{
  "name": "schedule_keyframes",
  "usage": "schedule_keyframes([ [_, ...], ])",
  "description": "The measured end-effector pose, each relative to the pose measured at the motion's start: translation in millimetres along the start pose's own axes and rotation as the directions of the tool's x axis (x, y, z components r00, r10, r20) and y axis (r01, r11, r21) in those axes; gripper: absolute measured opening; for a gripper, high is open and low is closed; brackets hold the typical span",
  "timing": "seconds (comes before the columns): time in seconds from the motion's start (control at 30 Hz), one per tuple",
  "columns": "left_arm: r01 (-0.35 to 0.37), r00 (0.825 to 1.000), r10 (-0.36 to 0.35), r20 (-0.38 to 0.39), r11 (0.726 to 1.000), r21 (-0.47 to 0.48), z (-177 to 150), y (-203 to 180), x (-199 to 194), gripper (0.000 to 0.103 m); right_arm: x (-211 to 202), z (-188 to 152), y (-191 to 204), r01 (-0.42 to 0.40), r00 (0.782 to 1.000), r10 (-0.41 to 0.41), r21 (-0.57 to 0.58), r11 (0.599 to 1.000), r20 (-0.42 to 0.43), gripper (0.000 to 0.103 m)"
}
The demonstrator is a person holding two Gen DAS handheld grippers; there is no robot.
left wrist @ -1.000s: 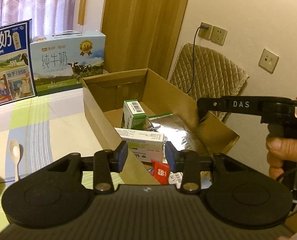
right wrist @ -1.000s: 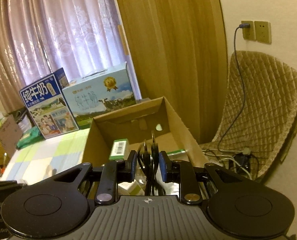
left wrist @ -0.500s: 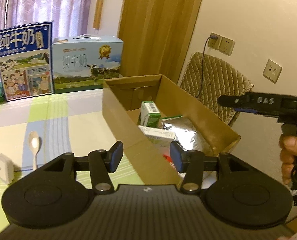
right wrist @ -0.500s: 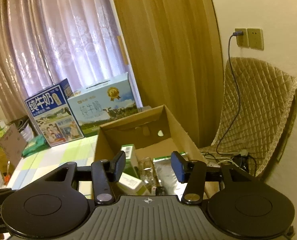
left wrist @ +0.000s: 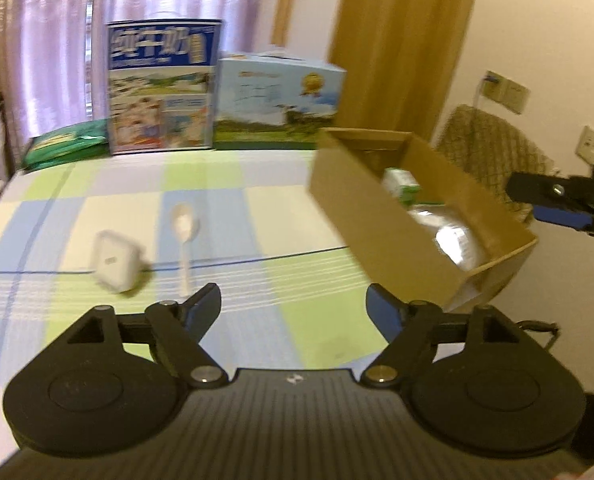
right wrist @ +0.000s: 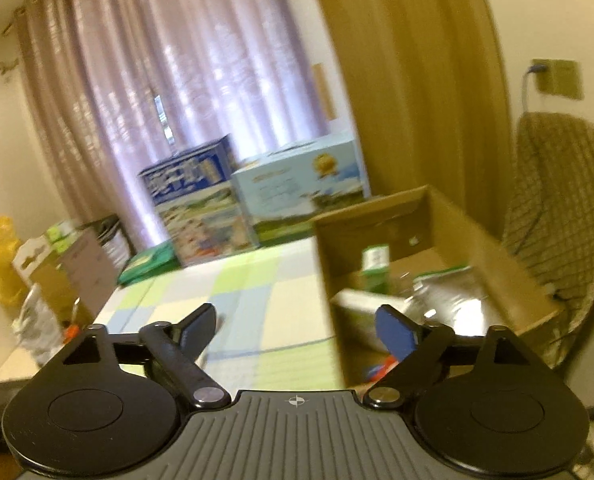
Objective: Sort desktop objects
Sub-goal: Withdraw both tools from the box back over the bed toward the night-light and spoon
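Observation:
A brown cardboard box (left wrist: 381, 236) (right wrist: 469, 236) stands at the table's right end, holding a green-and-white carton (left wrist: 401, 184) (right wrist: 375, 264), a silver foil bag (left wrist: 453, 236) (right wrist: 457, 292) and other small packs. On the checked tablecloth lie a white plastic spoon (left wrist: 185, 236) and a small white square device (left wrist: 115, 256). My left gripper (left wrist: 295, 306) hangs open and empty above the cloth, just in front of the spoon. My right gripper (right wrist: 295, 330) is open and empty near the box's left wall; it also shows at the right edge of the left wrist view (left wrist: 557, 200).
Two milk gift cartons (left wrist: 165, 88) (left wrist: 277, 108) and a green packet (left wrist: 69, 144) stand along the table's far edge. A quilted chair (right wrist: 557, 216) sits behind the box. Boxes and bags (right wrist: 49, 276) crowd the floor at left. Curtains and a wooden door lie beyond.
Both grippers opened wider and swung left, away from the box toward the tablecloth. The right gripper let go of the black cable it held a second ago. Spoon and white device came into view.

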State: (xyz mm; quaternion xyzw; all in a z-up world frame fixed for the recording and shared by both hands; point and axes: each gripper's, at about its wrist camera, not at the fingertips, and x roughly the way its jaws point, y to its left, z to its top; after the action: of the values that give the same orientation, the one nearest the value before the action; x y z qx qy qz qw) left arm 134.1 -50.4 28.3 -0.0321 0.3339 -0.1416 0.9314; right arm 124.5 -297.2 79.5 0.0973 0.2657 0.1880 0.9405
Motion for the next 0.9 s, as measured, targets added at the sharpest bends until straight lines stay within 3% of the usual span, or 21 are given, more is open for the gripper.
schedule_keyframes([
  [0.27, -0.115, 0.993, 0.115, 0.006, 0.993, 0.012, -11.6, 57.7, -21.4, 0.085, 22.0, -27.5, 41.2, -0.048, 0.995, 0.045, -0.039, 0.998, -0.085, 0.092],
  [0.43, -0.149, 0.989, 0.149, 0.003, 0.989, 0.000, -16.3, 88.5, -22.2, 0.086, 36.3, -38.0, 56.8, -0.054, 0.991, 0.048, -0.054, 0.997, -0.122, 0.094],
  [0.9, -0.152, 0.988, 0.153, -0.033, 0.988, 0.031, -22.8, 132.5, 8.7, 0.093, 84.0, -66.4, 81.5, -0.049, 0.976, 0.030, -0.085, 0.995, -0.217, 0.098],
])
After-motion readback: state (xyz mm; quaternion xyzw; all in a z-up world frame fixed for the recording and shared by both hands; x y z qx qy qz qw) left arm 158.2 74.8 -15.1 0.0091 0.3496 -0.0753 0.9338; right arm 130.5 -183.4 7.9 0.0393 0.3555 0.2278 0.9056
